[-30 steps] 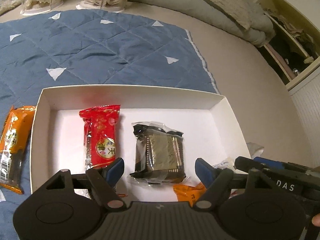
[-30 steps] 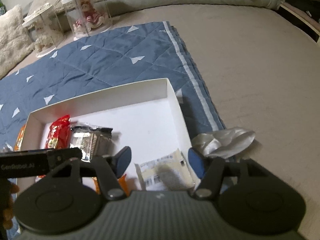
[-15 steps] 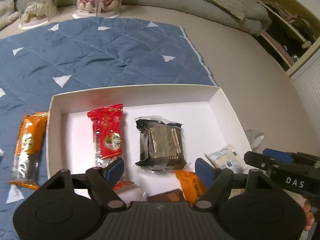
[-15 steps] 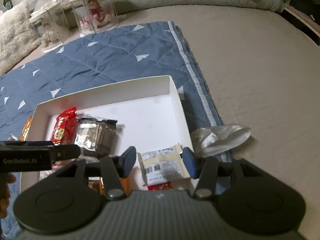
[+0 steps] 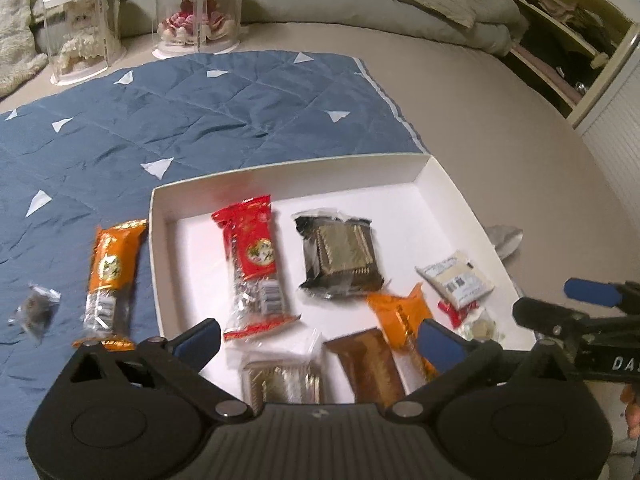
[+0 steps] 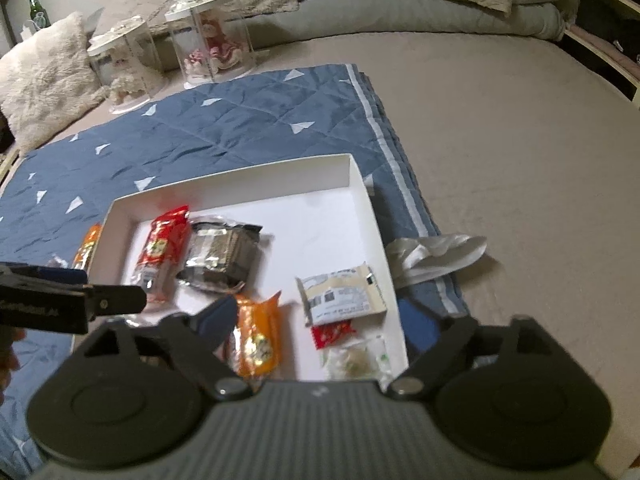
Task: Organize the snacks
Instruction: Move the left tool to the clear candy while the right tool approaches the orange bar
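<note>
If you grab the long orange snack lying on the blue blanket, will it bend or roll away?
The orange snack looks like a flat, crinkly foil packet, so it probably won't roll. It may flex a little and feel slippery. It looks light, lying flat on the soft blanket beside the white box.

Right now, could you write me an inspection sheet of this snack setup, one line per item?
Surface: blue quilt on a beige bed, white tray on it.
Job's things: in the tray, a red bar, dark cracker pack, orange pack, brown pack, pale packet and small sweets; an orange bar and a small dark sweet lie outside on the quilt.
Clutter: crumpled wrapper beside the tray.
Grippers: left gripper and right gripper are opening, nothing between the jaws.
Cables: nothing seen.
Surroundings: two clear doll cases, pillows, a green bottle.
</note>
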{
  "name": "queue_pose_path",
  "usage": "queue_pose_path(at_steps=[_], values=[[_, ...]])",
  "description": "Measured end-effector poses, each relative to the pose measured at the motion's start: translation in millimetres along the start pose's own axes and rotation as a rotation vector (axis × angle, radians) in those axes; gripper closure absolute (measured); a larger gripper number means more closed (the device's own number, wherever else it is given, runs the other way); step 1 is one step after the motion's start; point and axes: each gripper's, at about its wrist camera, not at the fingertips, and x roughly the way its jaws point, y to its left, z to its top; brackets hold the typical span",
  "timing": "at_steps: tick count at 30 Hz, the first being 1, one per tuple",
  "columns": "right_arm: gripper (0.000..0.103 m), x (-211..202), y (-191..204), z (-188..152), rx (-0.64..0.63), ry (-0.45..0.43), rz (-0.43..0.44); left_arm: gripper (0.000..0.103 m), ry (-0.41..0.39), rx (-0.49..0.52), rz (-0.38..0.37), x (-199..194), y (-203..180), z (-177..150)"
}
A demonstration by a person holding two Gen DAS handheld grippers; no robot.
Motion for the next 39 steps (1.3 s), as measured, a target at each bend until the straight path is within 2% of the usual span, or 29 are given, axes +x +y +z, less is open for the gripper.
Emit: queue_pose_path(at_steps=[3, 10, 17, 34, 39], values=[[0.000, -5.4, 2.6, -3.3, 0.005, -0.009, -0.005, 0.000, 0.013, 0.004, 0.012, -4.2, 4.6, -7.0], [0.000, -5.6, 10.7, -9.8, 0.021, -0.010, -0.058, 0.000, -0.018, -0.005, 0.027, -23.9, 24.1, -14.3], [0.000, -2.3, 33.0, -5.7, 0.006, -0.024, -0.015, 0.000, -0.051, -0.030, 0.049, -45.2, 55.6, -15.2], [0.000, 22.3, 138.4, 16.0, -0.103, -0.028, 0.108, 0.000, -0.102, -0.193, 0.205, -81.5, 178.3, -20.1], [0.000, 31.8, 162.4, 26.5, -0.024, -0.007, 0.114, 0.000, -0.150, -0.189, 0.241, -85.2, 208.0, -23.9]])
